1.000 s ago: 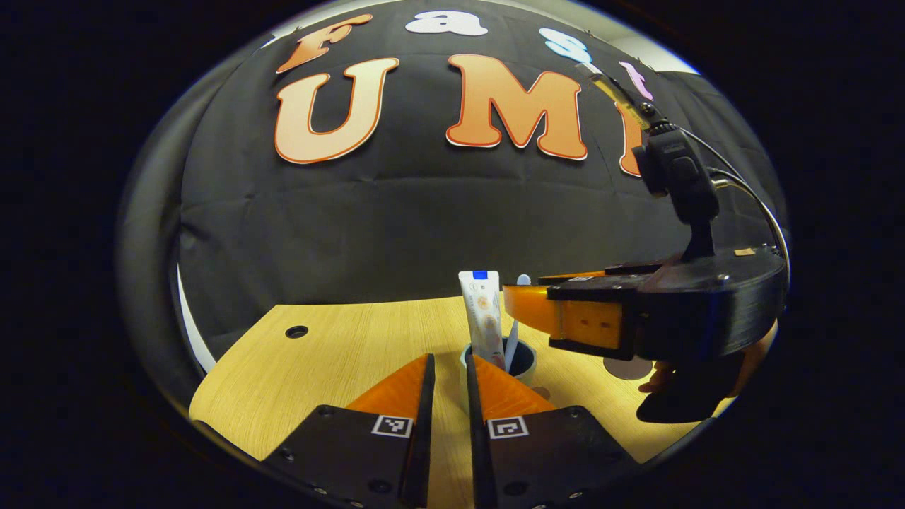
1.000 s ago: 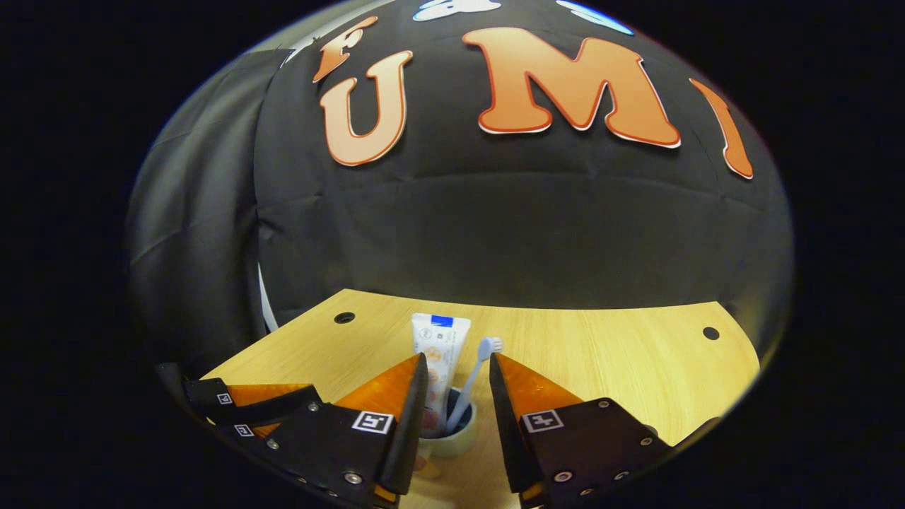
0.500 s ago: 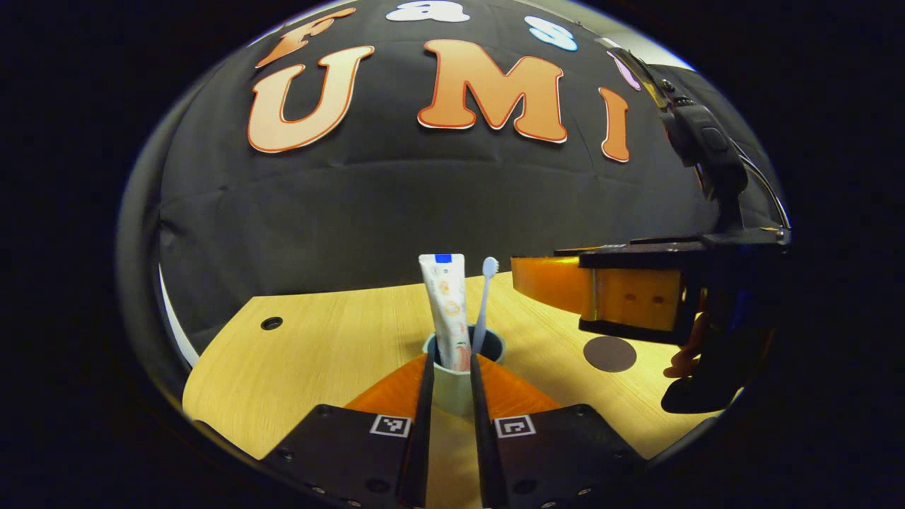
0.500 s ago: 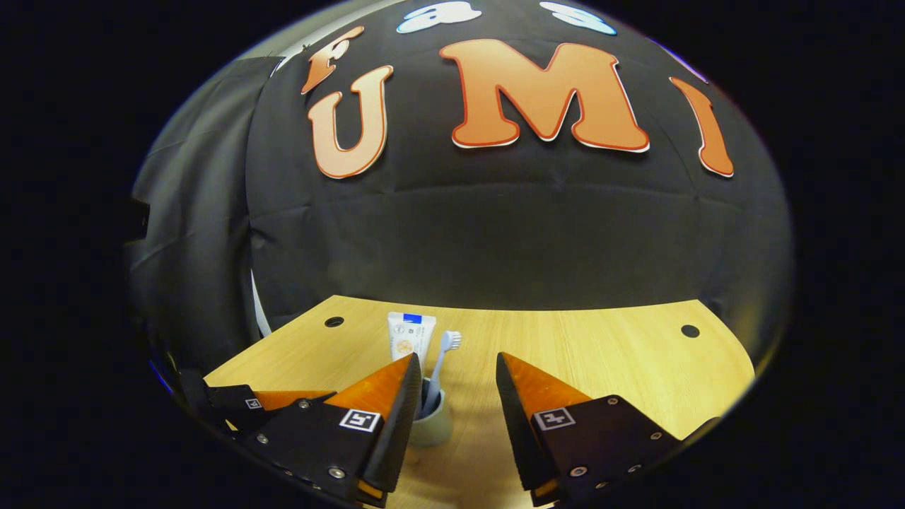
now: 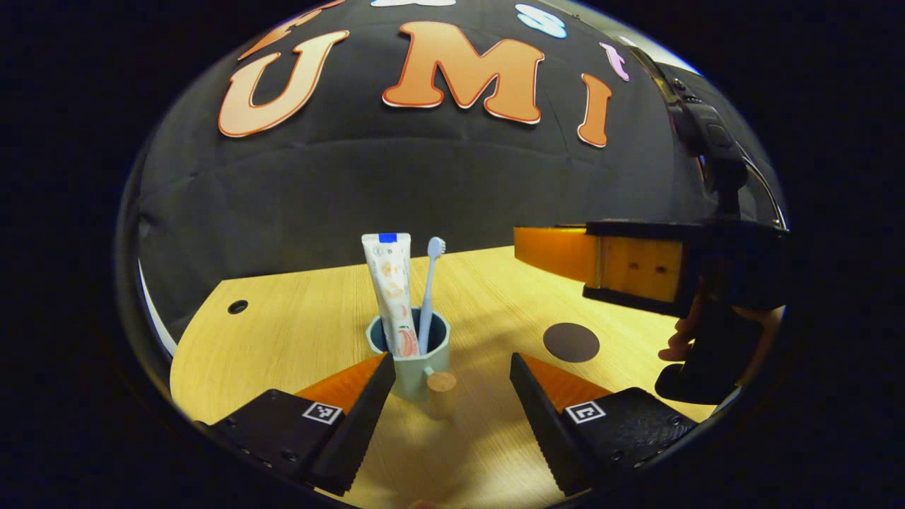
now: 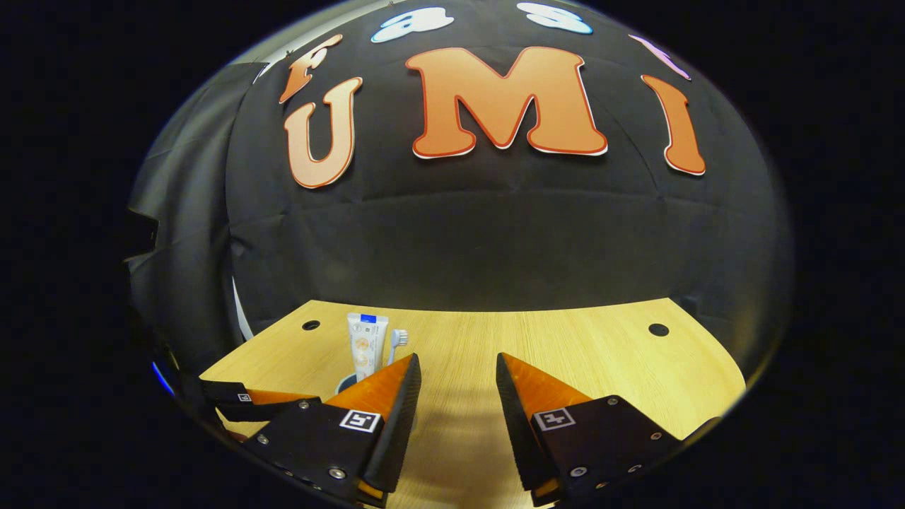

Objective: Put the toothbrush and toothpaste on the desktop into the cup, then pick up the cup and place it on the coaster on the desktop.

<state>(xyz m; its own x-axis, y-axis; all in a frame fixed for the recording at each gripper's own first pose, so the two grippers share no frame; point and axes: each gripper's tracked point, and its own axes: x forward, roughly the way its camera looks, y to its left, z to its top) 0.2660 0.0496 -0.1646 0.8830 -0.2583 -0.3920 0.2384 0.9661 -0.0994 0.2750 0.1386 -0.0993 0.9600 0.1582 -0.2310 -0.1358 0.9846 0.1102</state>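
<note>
A pale cup (image 5: 410, 357) with a round wooden knob on its side stands upright on the wooden table (image 5: 297, 332). A white toothpaste tube (image 5: 390, 283) and a light blue toothbrush (image 5: 430, 283) stand in it. My left gripper (image 5: 450, 362) is open, its fingertips just short of the cup, which sits toward the left finger. A dark round coaster (image 5: 571, 342) lies on the wood right of the cup. My right gripper (image 6: 457, 362) is open with nothing between its fingers. From there the toothpaste (image 6: 366, 343) and toothbrush (image 6: 397, 338) rise behind its left finger.
The right gripper (image 5: 601, 258), held by a hand (image 5: 679, 343), hovers above the coaster's far right in the left gripper view. The left gripper (image 6: 240, 399) shows low at the left of the right gripper view. Cable holes (image 6: 658, 329) mark the table's back corners.
My left gripper has opened wide and drawn back from the cup. My right gripper has drifted right, so the cup now sits farther left in its view.
</note>
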